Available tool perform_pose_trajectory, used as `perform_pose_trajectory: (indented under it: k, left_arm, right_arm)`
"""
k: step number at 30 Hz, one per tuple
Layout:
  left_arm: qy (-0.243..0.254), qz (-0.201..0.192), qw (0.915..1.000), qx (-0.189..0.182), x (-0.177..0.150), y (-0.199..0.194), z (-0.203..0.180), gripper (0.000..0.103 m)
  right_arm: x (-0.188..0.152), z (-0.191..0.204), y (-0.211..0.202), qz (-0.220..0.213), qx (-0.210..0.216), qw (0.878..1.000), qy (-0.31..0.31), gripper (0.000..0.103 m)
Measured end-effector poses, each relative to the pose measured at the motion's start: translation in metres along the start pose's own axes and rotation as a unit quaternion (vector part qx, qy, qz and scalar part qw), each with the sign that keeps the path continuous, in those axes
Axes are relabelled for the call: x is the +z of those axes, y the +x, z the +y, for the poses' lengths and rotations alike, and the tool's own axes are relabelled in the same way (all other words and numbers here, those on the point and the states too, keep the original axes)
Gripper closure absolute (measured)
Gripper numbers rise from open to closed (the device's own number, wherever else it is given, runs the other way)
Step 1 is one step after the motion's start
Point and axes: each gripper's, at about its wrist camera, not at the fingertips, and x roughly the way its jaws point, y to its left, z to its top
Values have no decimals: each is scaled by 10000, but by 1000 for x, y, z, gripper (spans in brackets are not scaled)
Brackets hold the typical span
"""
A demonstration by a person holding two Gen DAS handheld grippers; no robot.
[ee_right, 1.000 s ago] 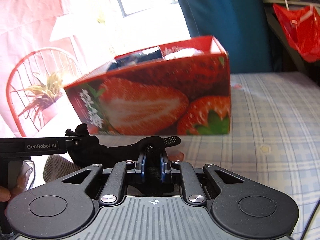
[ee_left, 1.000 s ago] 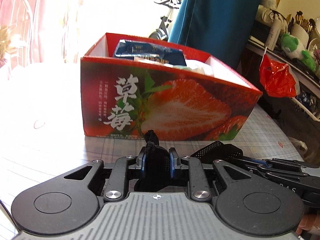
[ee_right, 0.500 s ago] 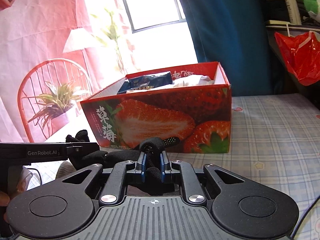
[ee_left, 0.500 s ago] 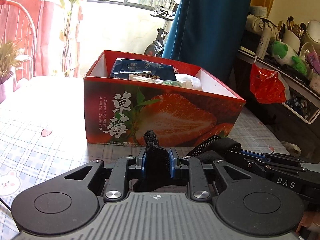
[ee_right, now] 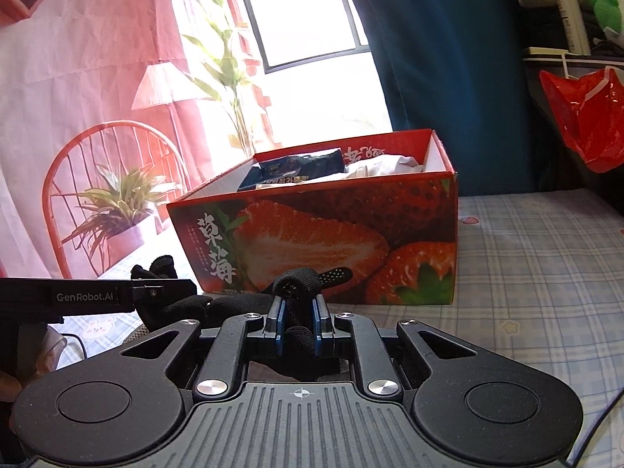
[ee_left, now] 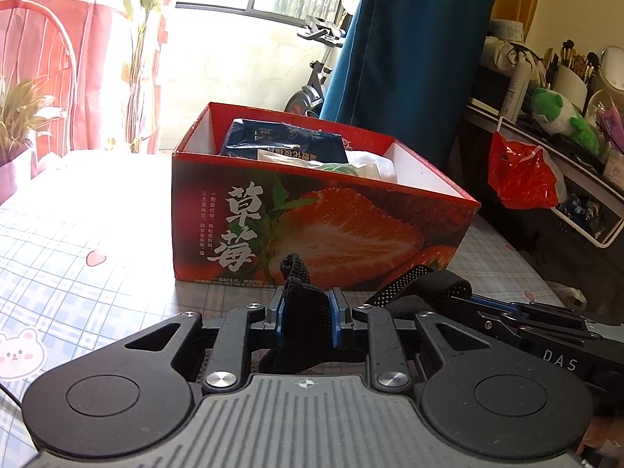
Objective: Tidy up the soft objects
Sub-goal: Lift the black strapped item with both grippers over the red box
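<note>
we hold one black glove (ee_left: 306,304) between us, the left gripper (ee_left: 306,314) clenched on one bunched end and the right gripper (ee_right: 298,321) clenched on another fold of it. in the left view the glove's dotted grip patch (ee_left: 405,280) runs off toward the right tool; in the right view its fingers (ee_right: 156,269) stick out past the left tool. the fabric is a thin, limp knit with a rubbery dotted face, so it sags wherever we don't pinch it.

we judge the step to be carrying the glove to the strawberry box (ee_left: 312,230), which stands just beyond our fingertips on the checked tablecloth (ee_right: 538,273), nearer the table's far edge than ours. the next move calls for raising both tools together above the box's near wall, then letting go over a free patch inside so no loose end hangs over the rim.

the box is stiff glossy card, red outside and white inside, straight-walled and open-topped. in it lie a dark blue crinkly packet (ee_left: 280,140) toward the left and a soft white bundle (ee_right: 390,165) toward the right. past the table hang a teal curtain (ee_left: 409,39) and a red plastic bag (ee_left: 518,179).
</note>
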Motion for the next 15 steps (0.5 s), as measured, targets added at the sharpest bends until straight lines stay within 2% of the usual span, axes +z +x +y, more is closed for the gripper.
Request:
perform_pose_trajectory:
  k: [7,15]
  left_arm:
    - [11,-122,9999,-105,15,-3,3,80]
    - [265,-335,9988,-257,61,-3,1,80]
  right_arm:
    - [11,1,-4,-198,85,9998,-29,90]
    - [51,4,-7,-557,190,9979,-265,90]
